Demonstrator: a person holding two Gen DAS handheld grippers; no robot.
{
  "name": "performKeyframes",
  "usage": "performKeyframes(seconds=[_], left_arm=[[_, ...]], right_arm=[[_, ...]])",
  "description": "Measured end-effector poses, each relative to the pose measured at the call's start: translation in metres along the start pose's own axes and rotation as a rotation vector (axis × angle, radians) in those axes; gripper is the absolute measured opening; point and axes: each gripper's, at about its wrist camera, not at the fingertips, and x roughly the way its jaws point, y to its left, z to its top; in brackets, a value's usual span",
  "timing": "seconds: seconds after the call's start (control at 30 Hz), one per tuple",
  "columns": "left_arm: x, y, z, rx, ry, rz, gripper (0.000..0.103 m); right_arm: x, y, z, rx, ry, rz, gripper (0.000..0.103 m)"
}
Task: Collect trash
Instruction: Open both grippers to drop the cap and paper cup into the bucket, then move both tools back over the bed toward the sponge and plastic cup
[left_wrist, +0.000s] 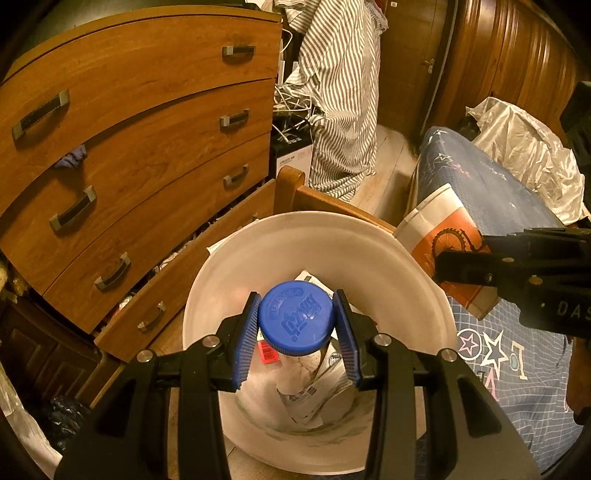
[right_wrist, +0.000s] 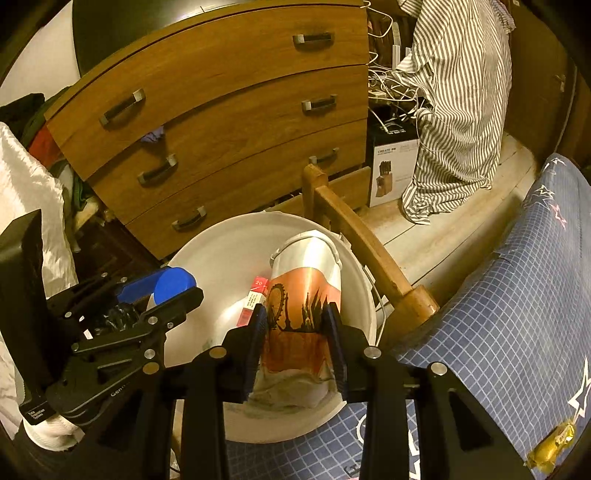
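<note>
My left gripper (left_wrist: 297, 321) is shut on a bottle with a blue cap (left_wrist: 295, 318) and holds it over the mouth of a white bin (left_wrist: 258, 251). Papers and a red-and-white pack (left_wrist: 269, 351) lie in the bin. My right gripper (right_wrist: 297, 332) is shut on a crumpled white-and-orange bag with a ferris wheel print (right_wrist: 303, 291) and holds it over the same bin (right_wrist: 214, 251). The left gripper with the blue cap (right_wrist: 173, 284) shows at the left of the right wrist view. The right gripper (left_wrist: 439, 264) shows at the right of the left wrist view.
A wooden chest of drawers (left_wrist: 140, 147) stands behind the bin, its bottom drawer open. A wooden bed frame (right_wrist: 369, 251) and blue star-patterned bedding (right_wrist: 498, 314) lie to the right. A yellow wrapper (right_wrist: 550, 446) lies on the bedding. Striped cloth (right_wrist: 454, 110) hangs at the back.
</note>
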Motion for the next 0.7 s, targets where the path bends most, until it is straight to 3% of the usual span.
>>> performKeyframes(seconds=[0.17,0.23,0.27,0.3,0.33,0.7], left_arm=[[0.001,0.0,0.0,0.003,0.0,0.003,0.039],[0.002,0.002,0.0,0.001,0.003,0.013,0.041],[0.004,0.004,-0.001,-0.005,0.007,0.022,0.052],[0.005,0.007,-0.001,-0.013,0.003,0.028,0.06],[0.006,0.01,-0.001,-0.018,0.004,0.031,0.061],[0.01,0.011,-0.003,-0.021,0.01,0.033,0.061]], right_arm=[[0.004,0.0,0.001,-0.005,-0.002,0.005,0.038],[0.005,-0.002,0.002,0.003,-0.01,0.008,0.047],[0.004,-0.004,0.003,0.013,-0.02,0.015,0.056],[0.003,-0.006,0.003,0.02,-0.028,0.019,0.057],[0.002,-0.008,0.004,0.024,-0.033,0.021,0.057],[-0.008,-0.024,-0.003,0.056,-0.054,0.039,0.057]])
